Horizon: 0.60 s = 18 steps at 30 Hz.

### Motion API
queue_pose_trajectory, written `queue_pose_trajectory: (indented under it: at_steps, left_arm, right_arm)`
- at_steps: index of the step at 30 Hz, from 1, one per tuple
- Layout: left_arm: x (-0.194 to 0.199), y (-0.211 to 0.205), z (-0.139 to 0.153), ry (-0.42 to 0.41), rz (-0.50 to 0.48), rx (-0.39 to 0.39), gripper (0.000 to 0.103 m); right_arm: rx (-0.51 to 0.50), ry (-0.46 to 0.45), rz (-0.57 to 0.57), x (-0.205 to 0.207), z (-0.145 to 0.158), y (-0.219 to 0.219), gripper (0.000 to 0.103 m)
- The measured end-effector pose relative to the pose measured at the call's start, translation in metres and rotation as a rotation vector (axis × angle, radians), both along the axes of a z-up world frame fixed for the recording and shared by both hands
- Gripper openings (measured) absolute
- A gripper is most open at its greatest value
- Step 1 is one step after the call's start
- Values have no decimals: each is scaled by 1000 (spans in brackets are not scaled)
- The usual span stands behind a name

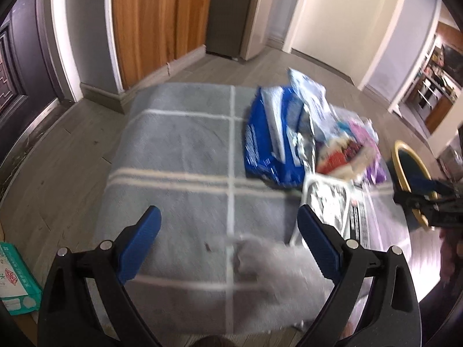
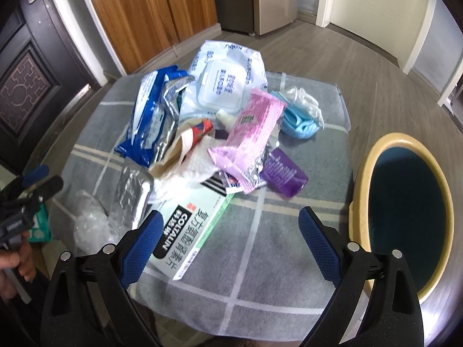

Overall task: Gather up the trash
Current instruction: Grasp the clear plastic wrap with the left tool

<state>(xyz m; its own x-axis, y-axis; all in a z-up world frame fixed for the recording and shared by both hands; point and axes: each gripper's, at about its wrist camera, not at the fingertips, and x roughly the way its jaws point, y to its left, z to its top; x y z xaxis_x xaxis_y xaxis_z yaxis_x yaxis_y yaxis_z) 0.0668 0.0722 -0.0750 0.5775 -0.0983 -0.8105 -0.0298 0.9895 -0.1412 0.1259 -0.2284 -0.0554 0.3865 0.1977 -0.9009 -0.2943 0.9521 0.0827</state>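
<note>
A heap of trash lies on a grey checked mat (image 2: 260,231): a blue wrapper (image 2: 147,115), a white wipes pack (image 2: 222,81), a pink wrapper (image 2: 249,133), a purple bottle (image 2: 283,173), a white-green box (image 2: 196,228), a foil tray (image 2: 130,196) and a blue mask (image 2: 298,118). A yellow-rimmed bin (image 2: 405,202) stands right of the mat. My right gripper (image 2: 231,240) is open and empty above the box. My left gripper (image 1: 228,240) is open and empty over the mat's (image 1: 179,156) left half, with the blue wrapper (image 1: 269,136) ahead to the right.
A green-white packet (image 1: 17,280) lies on the wood floor left of the mat. Wooden doors (image 2: 150,14) and a dark entry door (image 2: 29,66) stand beyond the mat. The right gripper (image 1: 428,199) shows in the left wrist view by the bin (image 1: 405,167).
</note>
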Motion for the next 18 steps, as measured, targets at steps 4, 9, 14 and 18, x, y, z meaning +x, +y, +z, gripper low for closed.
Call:
queue_pose_trajectory:
  at_steps: [4, 9, 14, 18]
  left_arm:
    - [-9, -6, -7, 27, -13, 19, 88]
    - [-14, -19, -16, 70, -39, -2, 84]
    - [-14, -40, -23, 90, -89, 19, 80]
    - [-12, -53, -36, 131, -125, 25, 67]
  right_arm:
    - [1, -2, 4, -5, -1, 3, 94]
    - [17, -9, 19, -10, 3, 8, 94]
    - [25, -16, 27, -12, 7, 10, 94]
    - [32, -16, 17, -11, 8, 8, 94]
